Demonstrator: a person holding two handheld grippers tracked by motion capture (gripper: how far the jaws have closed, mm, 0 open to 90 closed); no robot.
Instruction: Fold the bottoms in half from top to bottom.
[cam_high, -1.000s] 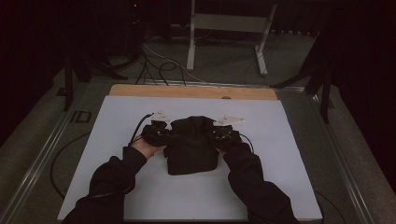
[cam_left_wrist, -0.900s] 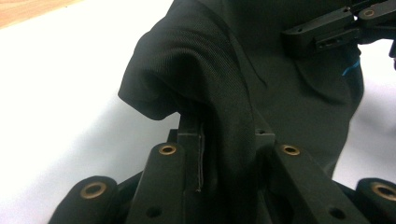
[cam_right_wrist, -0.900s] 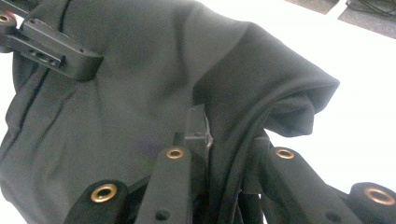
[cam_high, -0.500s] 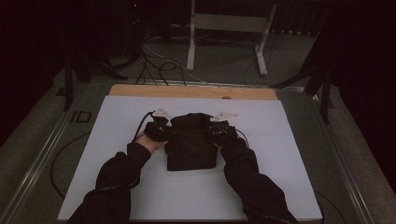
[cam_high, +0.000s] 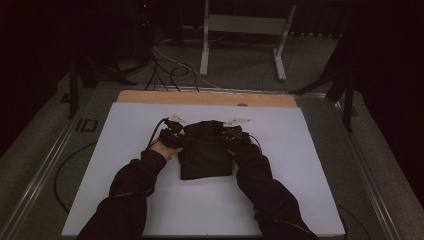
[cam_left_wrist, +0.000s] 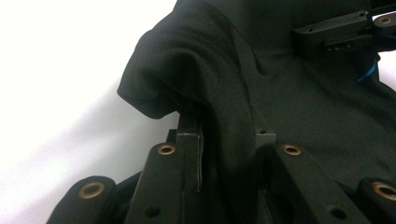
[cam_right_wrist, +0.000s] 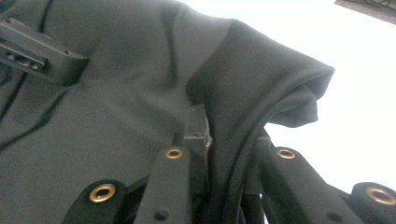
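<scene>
A black folded garment (cam_high: 206, 151) lies in the middle of the white table sheet (cam_high: 300, 165). My left gripper (cam_high: 175, 136) is at its left upper corner and my right gripper (cam_high: 234, 135) at its right upper corner. In the left gripper view the jaws are shut on a fold of the black garment (cam_left_wrist: 219, 93), which drapes over and between them. In the right gripper view several layers of the black garment (cam_right_wrist: 252, 102) are pinched between the jaws. Each gripper view also shows the other gripper farther off across the cloth.
A wooden strip (cam_high: 210, 98) runs along the far edge of the white sheet. Beyond the table stand a white metal frame (cam_high: 245, 30) and cables (cam_high: 170, 70) on the floor. Dark sleeves (cam_high: 130, 190) come in from the bottom.
Both grippers have moved away from me and downward with the garment's top edge, carrying the fold farther up the table.
</scene>
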